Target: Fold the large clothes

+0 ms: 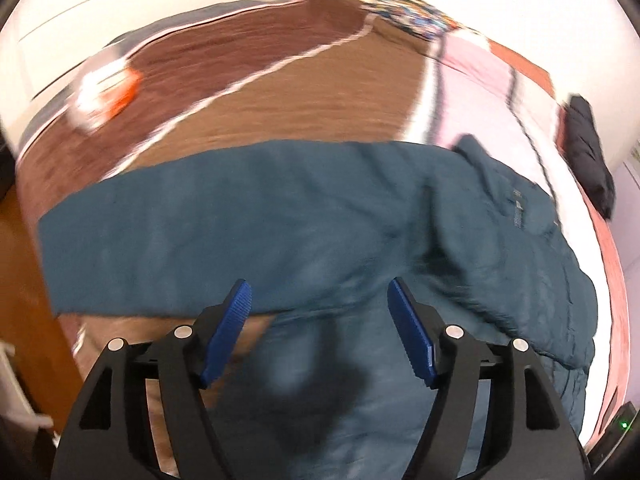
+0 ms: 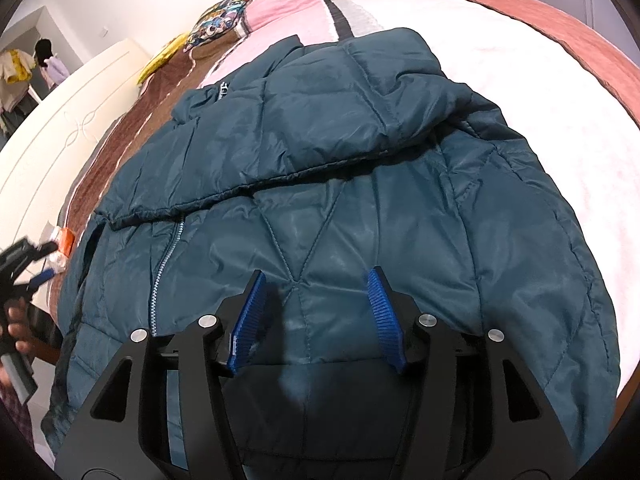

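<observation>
Lying across a bed (image 2: 500,40) is a teal quilted puffer jacket (image 2: 340,184), zip (image 2: 164,264) side up, with one sleeve (image 2: 304,120) folded over its chest so that the cuff end reaches toward the collar. In the left wrist view the same jacket (image 1: 280,216) is blurred; a long flat part of it stretches toward the left edge of the bed, and its quilted body bunches up on the right.

The right gripper (image 2: 318,312) hangs over the lower body of the jacket with its blue ribbed pads (image 2: 382,316) spread wide apart and nothing between them. The left gripper (image 1: 320,328) is likewise wide open above the jacket's near edge, pads (image 1: 412,332) clear of the cloth as far as the blur allows. The left gripper also shows at the left edge of the right wrist view (image 2: 38,264), held in a hand (image 2: 16,328).

Under the jacket lies a patchwork bedspread (image 1: 300,92) of brown, pink and white panels. A patterned cushion (image 2: 220,20) and a yellow item (image 2: 164,56) sit near the cream headboard (image 2: 60,120). A dark garment (image 1: 588,148) lies at the far side of the bed. A small orange and white object (image 1: 108,96) rests on the brown panel.
</observation>
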Tool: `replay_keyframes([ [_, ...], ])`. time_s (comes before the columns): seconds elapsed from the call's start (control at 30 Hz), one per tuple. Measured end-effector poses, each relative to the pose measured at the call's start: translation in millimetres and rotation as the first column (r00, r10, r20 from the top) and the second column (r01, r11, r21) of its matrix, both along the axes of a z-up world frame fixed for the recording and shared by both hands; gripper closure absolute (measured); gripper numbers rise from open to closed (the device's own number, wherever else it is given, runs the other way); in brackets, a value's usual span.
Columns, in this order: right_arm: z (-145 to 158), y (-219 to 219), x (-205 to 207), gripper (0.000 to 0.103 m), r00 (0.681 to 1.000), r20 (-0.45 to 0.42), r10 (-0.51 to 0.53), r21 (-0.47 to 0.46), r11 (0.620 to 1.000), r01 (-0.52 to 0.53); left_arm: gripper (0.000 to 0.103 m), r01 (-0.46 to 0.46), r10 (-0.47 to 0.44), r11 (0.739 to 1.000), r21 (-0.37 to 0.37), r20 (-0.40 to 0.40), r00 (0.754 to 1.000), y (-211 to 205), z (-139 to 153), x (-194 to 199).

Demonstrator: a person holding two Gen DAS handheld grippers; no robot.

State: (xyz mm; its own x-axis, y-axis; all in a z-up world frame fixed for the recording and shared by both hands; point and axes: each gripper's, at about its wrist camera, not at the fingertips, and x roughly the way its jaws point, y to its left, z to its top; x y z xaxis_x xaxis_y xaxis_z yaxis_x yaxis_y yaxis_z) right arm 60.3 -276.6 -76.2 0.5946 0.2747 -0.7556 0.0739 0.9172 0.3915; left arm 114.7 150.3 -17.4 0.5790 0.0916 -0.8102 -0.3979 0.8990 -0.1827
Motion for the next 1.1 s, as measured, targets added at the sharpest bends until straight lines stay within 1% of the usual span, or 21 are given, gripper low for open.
replay_keyframes([
  [0.13, 0.0, 2.5, -0.7, 0.049, 1.0, -0.002, 0.001, -0.015, 1.0, -0.001, 0.033, -0.108, 0.108, 0.993, -0.04, -0.024, 0.994, 42.3, -9.5, -23.2],
  [0.23, 0.2, 4.9, -1.2, 0.049, 1.0, -0.005, 0.001, -0.031, 1.0, -0.001, 0.033, -0.191, 0.187, 0.975, -0.111, -0.042, 0.981, 73.1, -21.6, -40.0],
  [0.3, 0.5, 6.6, 0.2, 0.049, 1.0, -0.007, 0.002, -0.044, 0.999, -0.002, 0.033, -0.248, 0.243, 0.955, -0.16, -0.05, 0.969, 94.1, -31.1, -51.4],
  [0.4, 0.7, 11.6, 1.3, 0.048, 1.0, -0.012, 0.003, -0.071, 0.997, -0.004, 0.033, -0.331, 0.324, 0.913, -0.24, -0.067, 0.944, 122.2, -46.3, -65.0],
  [0.47, 0.5, 14.5, 1.5, 0.048, 1.0, -0.015, 0.005, -0.09, 0.996, -0.006, 0.033, -0.373, 0.373, 0.868, -0.326, -0.065, 0.925, 140.4, -57.3, -74.8],
  [0.6, -0.4, 19.5, 2.6, 0.047, 1.0, -0.023, 0.007, -0.126, 0.992, -0.01, 0.033, -0.403, 0.422, 0.794, -0.456, -0.065, 0.904, 156.1, -72.7, -85.9],
  [0.67, -0.9, 23.2, 3.5, 0.047, 1.0, -0.027, 0.009, -0.147, 0.989, -0.013, 0.033, -0.405, 0.435, 0.763, -0.504, -0.063, 0.898, 160.4, -80.5, -85.4],
  [0.73, -1.2, 25.7, 3.8, 0.046, 0.999, -0.03, 0.011, -0.164, 0.986, -0.016, 0.033, -0.406, 0.443, 0.75, -0.522, -0.059, 0.895, 163.6, -86.4, -83.7],
  [0.83, -1.8, 28.0, 4.3, 0.046, 0.999, -0.034, 0.012, -0.181, 0.983, -0.018, 0.033, -0.423, 0.457, 0.732, -0.534, -0.075, 0.886, 167.7, -95.3, -77.6],
  [0.87, -2.0, 28.5, 4.8, 0.046, 0.999, -0.035, 0.012, -0.185, 0.983, -0.018, 0.033, -0.431, 0.465, 0.719, -0.546, -0.084, 0.881, 169.4, -100.5, -76.0],
  [0.97, -2.5, 30.6, 6.1, 0.046, 0.999, -0.038, 0.012, -0.197, 0.98, -0.019, 0.033, -0.45, 0.481, 0.691, -0.566, -0.105, 0.87, 174.7, -112.6, -72.0],
  [1.03, -2.8, 31.6, 5.8, 0.046, 0.999, -0.04, 0.012, -0.204, 0.979, -0.019, 0.033, -0.457, 0.491, 0.681, -0.572, -0.106, 0.865, 177.0, -116.0, -71.2],
  [1.1, -3.0, 32.6, 6.4, 0.046, 0.999, -0.041, 0.012, -0.207, 0.978, -0.02, 0.033, -0.464, 0.505, 0.679, -0.569, -0.098, 0.858, 179.8, -115.2, -70.6],
])
